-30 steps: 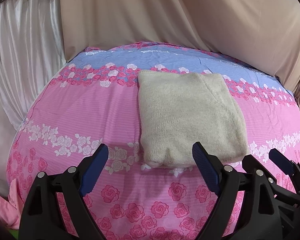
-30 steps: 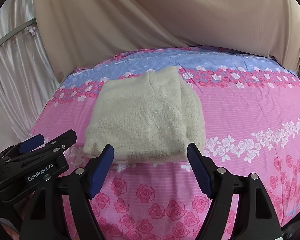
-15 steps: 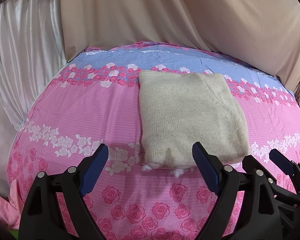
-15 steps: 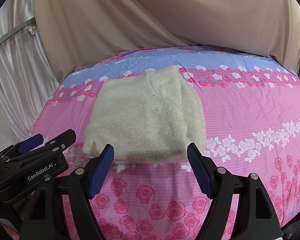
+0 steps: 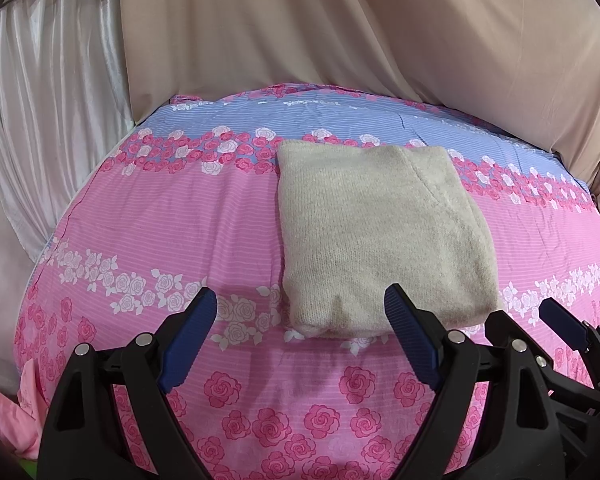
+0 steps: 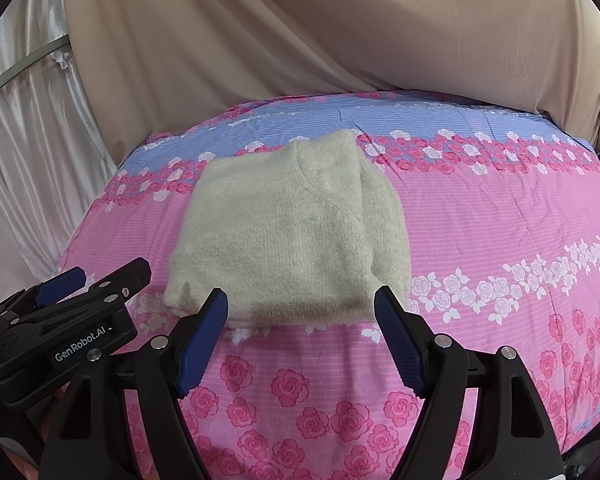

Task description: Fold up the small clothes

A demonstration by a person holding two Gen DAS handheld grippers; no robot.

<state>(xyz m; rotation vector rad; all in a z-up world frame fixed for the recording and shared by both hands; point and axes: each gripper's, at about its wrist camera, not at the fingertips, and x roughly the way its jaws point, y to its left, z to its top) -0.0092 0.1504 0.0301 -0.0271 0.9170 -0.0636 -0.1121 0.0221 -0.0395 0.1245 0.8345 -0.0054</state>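
Observation:
A cream knitted sweater [image 5: 376,236] lies folded into a neat rectangle on the pink and blue rose-print bedsheet [image 5: 180,240]. It also shows in the right wrist view [image 6: 292,232]. My left gripper [image 5: 300,320] is open and empty, held just short of the sweater's near edge. My right gripper [image 6: 300,316] is open and empty too, in front of the same near edge. The right gripper shows at the lower right of the left wrist view [image 5: 556,332], and the left gripper at the lower left of the right wrist view [image 6: 80,292].
A beige draped cloth [image 5: 380,40] hangs behind the bed. White satin curtains [image 5: 52,120] hang on the left. A pink cloth [image 5: 8,416] lies off the bed's near left corner.

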